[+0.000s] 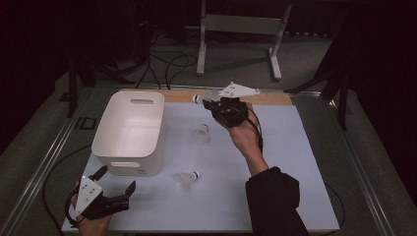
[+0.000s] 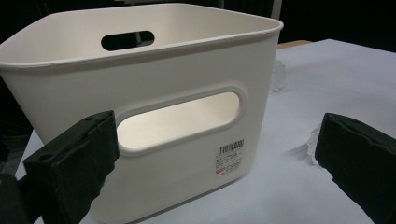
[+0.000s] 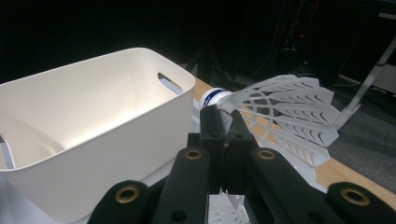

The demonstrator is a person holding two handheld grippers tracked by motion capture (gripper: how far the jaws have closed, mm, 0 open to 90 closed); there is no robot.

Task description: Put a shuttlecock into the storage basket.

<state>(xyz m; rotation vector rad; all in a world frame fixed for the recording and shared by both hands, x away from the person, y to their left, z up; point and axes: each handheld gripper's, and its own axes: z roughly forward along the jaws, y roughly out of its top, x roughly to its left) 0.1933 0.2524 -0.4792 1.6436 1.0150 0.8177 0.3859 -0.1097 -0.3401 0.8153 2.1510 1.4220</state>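
Observation:
My right gripper (image 1: 210,104) is raised over the far side of the table, just right of the white bin (image 1: 129,166). In the right gripper view its jaws (image 3: 225,120) are shut on the edge of a white plastic shuttlecock (image 3: 289,109), whose cork (image 3: 214,98) points toward the bin (image 3: 93,116). My left gripper (image 1: 116,180) rests at the near left corner of the table, open, facing the bin's front wall (image 2: 177,56) with nothing between its jaws (image 2: 217,161).
Two more shuttlecocks lie on the white sheet: one (image 1: 200,133) right of the bin, one (image 1: 187,180) nearer the front edge. The bin's inside looks bare. A wooden strip (image 1: 270,98) runs along the table's far edge; a metal stand (image 1: 238,29) is beyond.

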